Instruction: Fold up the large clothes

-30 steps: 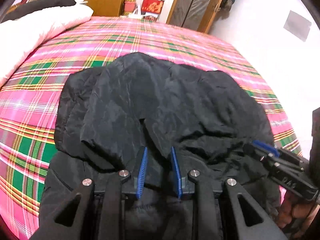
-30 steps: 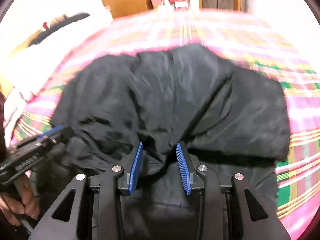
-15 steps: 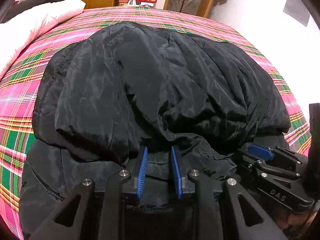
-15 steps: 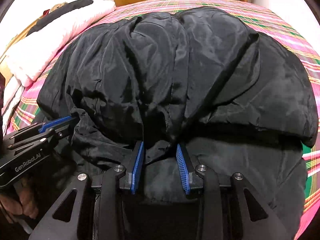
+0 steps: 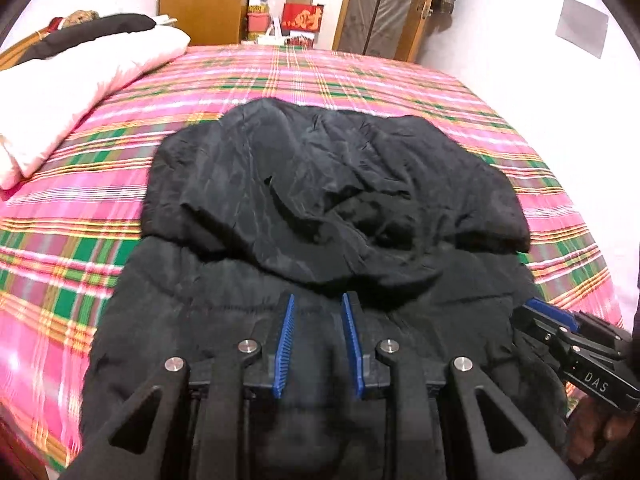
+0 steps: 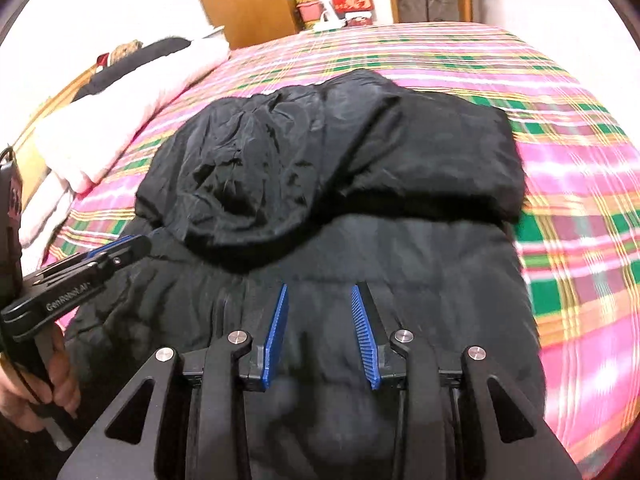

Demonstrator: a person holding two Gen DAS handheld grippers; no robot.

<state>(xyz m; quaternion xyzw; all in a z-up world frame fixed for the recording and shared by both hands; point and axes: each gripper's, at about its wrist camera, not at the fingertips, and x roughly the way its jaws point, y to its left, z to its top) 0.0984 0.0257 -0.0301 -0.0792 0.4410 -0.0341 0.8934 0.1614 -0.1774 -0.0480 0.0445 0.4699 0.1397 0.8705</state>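
Note:
A black padded jacket (image 5: pixel 248 184) (image 6: pixel 420 152) lies on the pink plaid bed (image 5: pixel 360 80), its far part folded back over the near part in a rumpled flap. My left gripper (image 5: pixel 318 296) hovers over the jacket's near part, jaws a little apart, with the flap's edge just ahead of the fingertips and nothing pinched. My right gripper (image 6: pixel 319 287) stands the same way, short of the flap edge, open. Each gripper also shows in the other's view: the right gripper (image 5: pixel 554 314) at the jacket's right side, the left gripper (image 6: pixel 128 246) at its left, held by a hand (image 6: pixel 28 396).
A white quilt (image 5: pixel 60 96) with a dark garment on it lies along the bed's left side. A wooden wardrobe (image 5: pixel 200 0), red boxes (image 5: pixel 302 18) and a door stand beyond the bed's far end. A white wall runs along the right.
Both grippers carried the jacket's far part toward the near part, let it drop as a flap, and drew back. The fabric that was bunched between the pads is no longer there.

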